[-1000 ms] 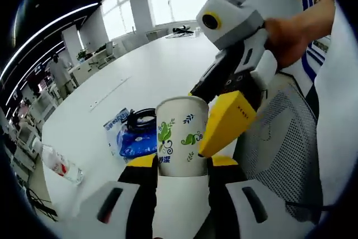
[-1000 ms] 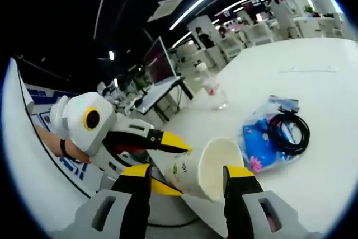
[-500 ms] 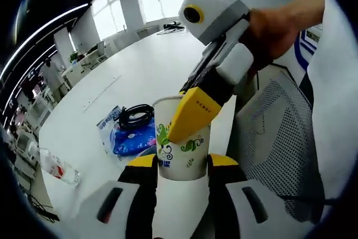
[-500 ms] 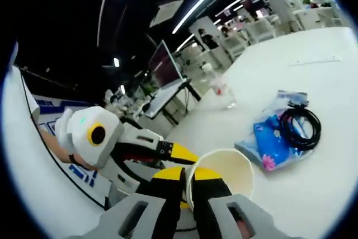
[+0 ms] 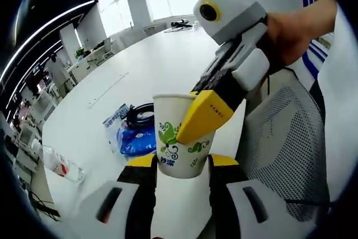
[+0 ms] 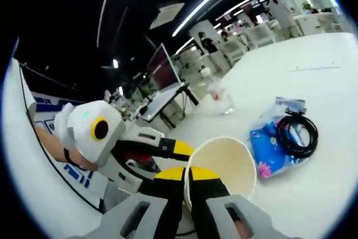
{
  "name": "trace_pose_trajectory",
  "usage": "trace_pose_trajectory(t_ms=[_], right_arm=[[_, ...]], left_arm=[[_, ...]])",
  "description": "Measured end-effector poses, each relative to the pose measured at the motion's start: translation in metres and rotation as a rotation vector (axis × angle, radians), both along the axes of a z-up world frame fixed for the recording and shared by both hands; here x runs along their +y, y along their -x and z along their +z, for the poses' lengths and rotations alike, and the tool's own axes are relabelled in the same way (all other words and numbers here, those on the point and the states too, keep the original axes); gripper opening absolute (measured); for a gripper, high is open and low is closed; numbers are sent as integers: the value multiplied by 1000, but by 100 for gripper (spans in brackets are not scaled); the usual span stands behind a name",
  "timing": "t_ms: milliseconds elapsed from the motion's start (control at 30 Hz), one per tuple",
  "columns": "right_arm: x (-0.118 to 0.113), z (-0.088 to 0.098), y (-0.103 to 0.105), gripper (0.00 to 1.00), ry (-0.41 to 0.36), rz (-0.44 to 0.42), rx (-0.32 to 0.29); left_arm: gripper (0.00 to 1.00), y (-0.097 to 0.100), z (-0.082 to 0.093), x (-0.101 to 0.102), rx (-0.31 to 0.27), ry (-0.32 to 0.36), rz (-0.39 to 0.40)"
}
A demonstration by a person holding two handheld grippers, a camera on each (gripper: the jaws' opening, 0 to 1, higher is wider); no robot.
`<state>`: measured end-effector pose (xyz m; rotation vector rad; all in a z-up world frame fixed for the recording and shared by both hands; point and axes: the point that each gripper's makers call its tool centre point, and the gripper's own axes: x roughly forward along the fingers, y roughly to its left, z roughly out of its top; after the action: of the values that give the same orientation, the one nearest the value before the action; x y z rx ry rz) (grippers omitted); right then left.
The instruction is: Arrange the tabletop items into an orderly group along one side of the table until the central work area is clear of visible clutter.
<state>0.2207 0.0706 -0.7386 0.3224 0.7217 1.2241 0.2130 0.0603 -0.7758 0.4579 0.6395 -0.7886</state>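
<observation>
A white paper cup [image 5: 182,138] with green leaf print stands upright between the yellow-tipped jaws of my left gripper [image 5: 182,163], which is shut on its lower body. My right gripper [image 5: 196,127] reaches in from the upper right, one yellow jaw lying down the cup's outer wall. In the right gripper view, my right gripper [image 6: 188,176] is shut on the near rim of the cup [image 6: 221,163], whose empty inside faces the camera. The left gripper [image 6: 180,149] comes in from the left against the cup's side. The cup is held above the table's near edge.
A blue flowered packet [image 5: 137,138] [image 6: 271,149] lies on the white table [image 5: 156,65] with a black cable coil [image 5: 140,117] [image 6: 296,135] on it. A plastic bottle [image 5: 61,166] [image 6: 215,90] lies near the table's edge. A mesh chair [image 5: 285,149] stands at the right.
A second ago my right gripper was open around the cup; it has since shut on the rim. The left gripper has kept its hold, and both views have shifted slightly.
</observation>
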Motion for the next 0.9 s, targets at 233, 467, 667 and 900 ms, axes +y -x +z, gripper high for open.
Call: trace_pose_trajectory(t_ms=[233,467,667,900], right_arm=[[-9,-3,-12,0,-2,-20,-2],[-26,-5,-19,0,7,-37,0],[-49,-6,-31,0,8,-84,6],[-75,-7,-42,0,14,-160,25]], left_arm=[[32,-4,3,4,28,46,46],[32,-12,10,10,60,160,167],[32,-15,8,28,73,201,267],[32,-27,14,65,69,280,426]])
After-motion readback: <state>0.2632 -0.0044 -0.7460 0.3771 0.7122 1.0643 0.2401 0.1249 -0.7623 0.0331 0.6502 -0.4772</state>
